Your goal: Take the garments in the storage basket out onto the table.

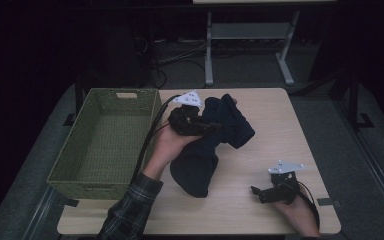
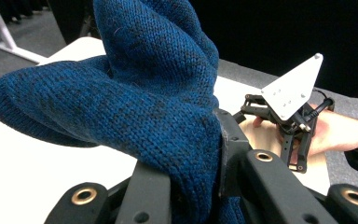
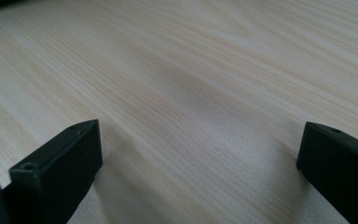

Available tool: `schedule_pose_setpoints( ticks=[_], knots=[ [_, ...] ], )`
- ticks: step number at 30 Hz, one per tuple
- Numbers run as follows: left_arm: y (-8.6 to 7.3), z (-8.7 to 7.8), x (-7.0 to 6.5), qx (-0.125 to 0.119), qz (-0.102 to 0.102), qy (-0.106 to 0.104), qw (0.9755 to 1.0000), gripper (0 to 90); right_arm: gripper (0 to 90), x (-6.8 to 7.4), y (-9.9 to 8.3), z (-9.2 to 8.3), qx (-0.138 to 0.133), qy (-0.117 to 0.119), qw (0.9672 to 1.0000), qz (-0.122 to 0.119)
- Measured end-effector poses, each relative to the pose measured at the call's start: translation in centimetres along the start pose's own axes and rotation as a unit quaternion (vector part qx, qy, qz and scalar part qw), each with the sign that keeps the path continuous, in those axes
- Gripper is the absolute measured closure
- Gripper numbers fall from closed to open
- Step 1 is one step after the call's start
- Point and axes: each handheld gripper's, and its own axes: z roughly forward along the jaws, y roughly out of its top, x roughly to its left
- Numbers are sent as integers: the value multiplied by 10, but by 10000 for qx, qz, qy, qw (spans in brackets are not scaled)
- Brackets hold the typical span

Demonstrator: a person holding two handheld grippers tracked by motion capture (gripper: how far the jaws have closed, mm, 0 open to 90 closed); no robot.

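Observation:
A dark blue knitted garment [image 1: 207, 150] hangs in folds over the middle of the wooden table [image 1: 270, 125], its lower end resting on the top. My left gripper [image 1: 214, 127] is shut on its upper part, held in a hand that comes in from a plaid sleeve. In the left gripper view the blue knit [image 2: 140, 102] bulges out between the two black jaws of the left gripper [image 2: 191, 161]. My right gripper [image 1: 256, 192] rests low at the table's front right, open. In the right gripper view the right gripper [image 3: 200, 154] has only bare wood between its jaws.
A green woven basket [image 1: 75, 170] stands along the table's left side, nothing visible in it. The right gripper [image 2: 286, 126] with its grey plate is seen beyond the knit in the left gripper view. Table legs and cables lie on the floor behind.

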Motion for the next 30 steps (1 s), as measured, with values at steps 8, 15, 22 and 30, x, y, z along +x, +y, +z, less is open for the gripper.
schedule_pose_setpoints(
  ticks=[8,15,22,30],
  knots=[
    [-11,26,-1,-16,-190,-198,9996,773,0,0,0,0,-1,-3,10000,1],
    [-22,47,-1,65,-321,-251,9991,773,0,0,0,0,-5,5,10000,3],
    [-37,62,6,145,-532,-259,9981,773,0,0,0,0,-5,-3,10000,-7],
    [-53,73,17,206,-763,-252,9966,772,0,0,0,0,8,-3,10000,6]
  ],
)
